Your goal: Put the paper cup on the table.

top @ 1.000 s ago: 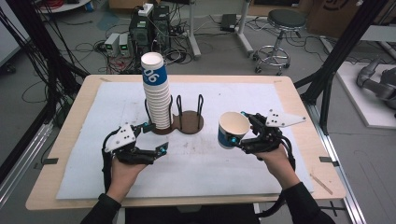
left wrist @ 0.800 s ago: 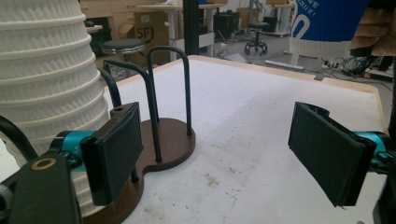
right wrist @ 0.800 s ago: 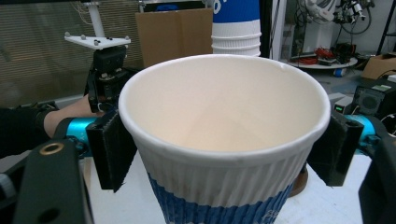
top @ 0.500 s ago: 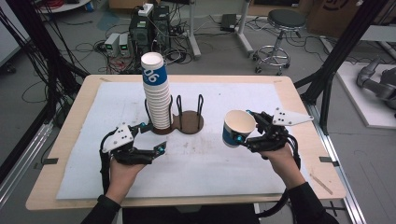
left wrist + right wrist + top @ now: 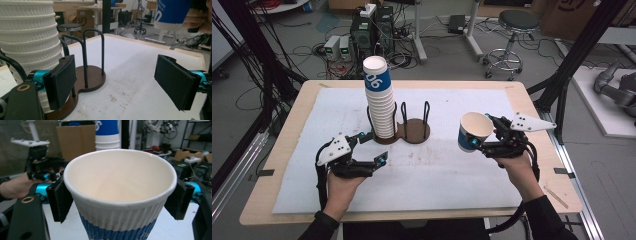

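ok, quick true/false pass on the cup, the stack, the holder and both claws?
1. The right claw is shut on a paper cup. True.
2. The held cup stands on the table. False: it is lifted above the white mat.
3. The left claw grips the cup stack. False: its jaws are open, with nothing between them.
4. The stack sits in one side of the wooden holder. True.
5. The holder's other side is full. False: it is empty.

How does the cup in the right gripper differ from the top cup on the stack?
The held cup is alone, tilted and off the table, clamped by the right gripper; the top cup stands upright, nested on the stack in the wooden holder. Both are white ribbed paper cups with blue bands.
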{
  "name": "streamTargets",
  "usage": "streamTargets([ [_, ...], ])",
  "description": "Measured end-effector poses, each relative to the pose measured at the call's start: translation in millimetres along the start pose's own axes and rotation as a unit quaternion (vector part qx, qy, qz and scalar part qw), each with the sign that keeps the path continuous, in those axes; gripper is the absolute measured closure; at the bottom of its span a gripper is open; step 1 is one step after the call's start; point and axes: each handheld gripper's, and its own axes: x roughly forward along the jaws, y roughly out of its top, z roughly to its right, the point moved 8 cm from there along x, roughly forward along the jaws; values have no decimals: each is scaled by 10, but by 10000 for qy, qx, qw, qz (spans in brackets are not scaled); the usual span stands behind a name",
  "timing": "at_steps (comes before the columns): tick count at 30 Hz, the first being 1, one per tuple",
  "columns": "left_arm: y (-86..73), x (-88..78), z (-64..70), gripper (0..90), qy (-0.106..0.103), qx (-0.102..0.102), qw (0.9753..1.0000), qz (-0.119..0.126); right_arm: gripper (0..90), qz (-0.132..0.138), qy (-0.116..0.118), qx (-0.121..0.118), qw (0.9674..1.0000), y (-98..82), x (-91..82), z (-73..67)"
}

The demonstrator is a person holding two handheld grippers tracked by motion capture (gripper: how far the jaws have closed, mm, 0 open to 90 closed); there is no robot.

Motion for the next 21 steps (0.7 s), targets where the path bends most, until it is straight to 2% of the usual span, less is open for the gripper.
streamTargets([
  [3, -36, 12, 4, 178, -110, -103, 9999, -26, 213, 1, -71, -10, 10000, -1, -8, 22],
  [14, -95, 12, -12, 178, -124, -117, 9998, -85, 215, -62, -239, -146, 9996, -8, -9, 134],
  [21, -104, 35, 15, 178, -146, -85, 9997, -153, 216, -114, -367, -119, 9992, 4, -26, 242],
])
